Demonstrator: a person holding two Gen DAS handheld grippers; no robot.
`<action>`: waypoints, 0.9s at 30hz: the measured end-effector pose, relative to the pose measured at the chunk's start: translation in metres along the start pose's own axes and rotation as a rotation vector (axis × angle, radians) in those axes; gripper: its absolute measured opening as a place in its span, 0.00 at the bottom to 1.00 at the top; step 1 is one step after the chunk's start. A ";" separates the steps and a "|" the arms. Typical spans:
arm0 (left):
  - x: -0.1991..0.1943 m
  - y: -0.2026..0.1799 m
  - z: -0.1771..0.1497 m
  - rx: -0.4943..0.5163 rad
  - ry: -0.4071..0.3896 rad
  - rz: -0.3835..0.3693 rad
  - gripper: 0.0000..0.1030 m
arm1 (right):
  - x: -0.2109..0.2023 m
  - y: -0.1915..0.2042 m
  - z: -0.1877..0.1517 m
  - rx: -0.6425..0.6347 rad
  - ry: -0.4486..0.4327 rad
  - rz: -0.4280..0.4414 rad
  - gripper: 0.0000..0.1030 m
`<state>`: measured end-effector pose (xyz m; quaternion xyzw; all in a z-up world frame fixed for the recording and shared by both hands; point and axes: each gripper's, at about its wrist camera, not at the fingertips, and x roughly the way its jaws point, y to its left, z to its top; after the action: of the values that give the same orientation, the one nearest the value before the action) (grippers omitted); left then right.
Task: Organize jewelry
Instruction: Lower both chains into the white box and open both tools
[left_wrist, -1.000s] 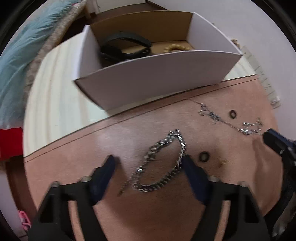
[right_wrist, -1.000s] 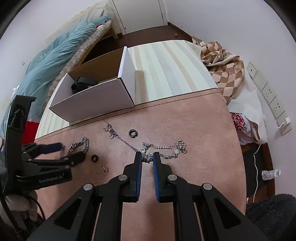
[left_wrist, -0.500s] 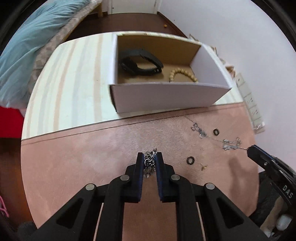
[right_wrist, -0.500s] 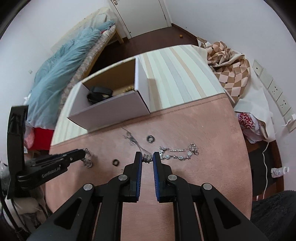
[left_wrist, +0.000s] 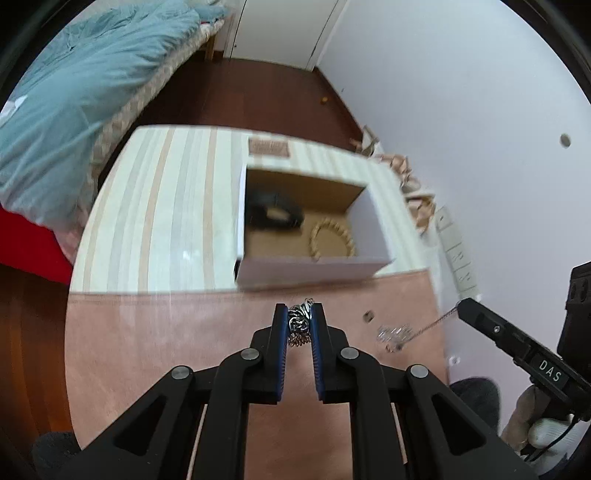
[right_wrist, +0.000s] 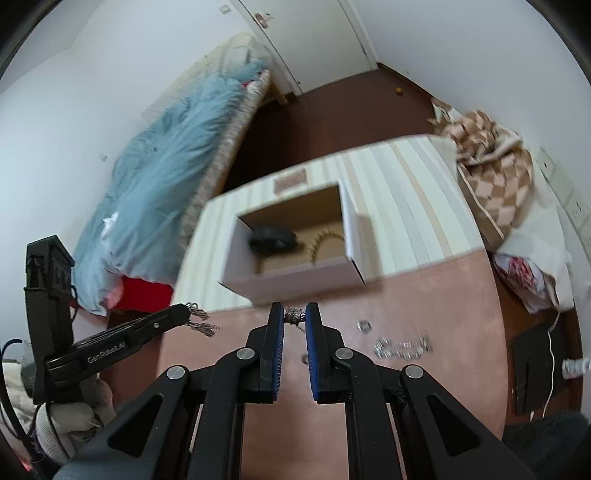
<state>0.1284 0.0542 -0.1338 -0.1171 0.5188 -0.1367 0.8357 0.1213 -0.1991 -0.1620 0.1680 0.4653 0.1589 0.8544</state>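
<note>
Left wrist view: the left gripper (left_wrist: 299, 319) is clamped on a bunched silver chain bracelet (left_wrist: 298, 322), held above the pink mat (left_wrist: 155, 343), whose far edge meets the striped cloth (left_wrist: 162, 206). At twelve o'clock the open white box (left_wrist: 314, 271) holds a black band (left_wrist: 275, 212) and a beaded bracelet (left_wrist: 332, 236). At three o'clock the right gripper (right_wrist: 294, 317) pinches a thin crystal necklace (left_wrist: 397, 334), its length trailing toward the mat near the table's right edge. Bare mat lies open from seven to ten o'clock.
</note>
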 end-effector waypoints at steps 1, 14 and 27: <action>-0.005 -0.001 0.006 0.000 -0.012 -0.004 0.09 | -0.005 0.004 0.007 -0.004 -0.009 0.014 0.12; 0.000 -0.013 0.084 0.012 -0.070 -0.006 0.09 | 0.009 0.063 0.116 -0.185 -0.034 0.000 0.12; 0.099 0.009 0.099 -0.036 0.135 0.104 0.10 | 0.123 0.024 0.156 -0.196 0.152 -0.165 0.12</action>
<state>0.2606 0.0335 -0.1759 -0.0954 0.5816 -0.0915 0.8027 0.3141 -0.1466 -0.1635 0.0324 0.5231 0.1454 0.8391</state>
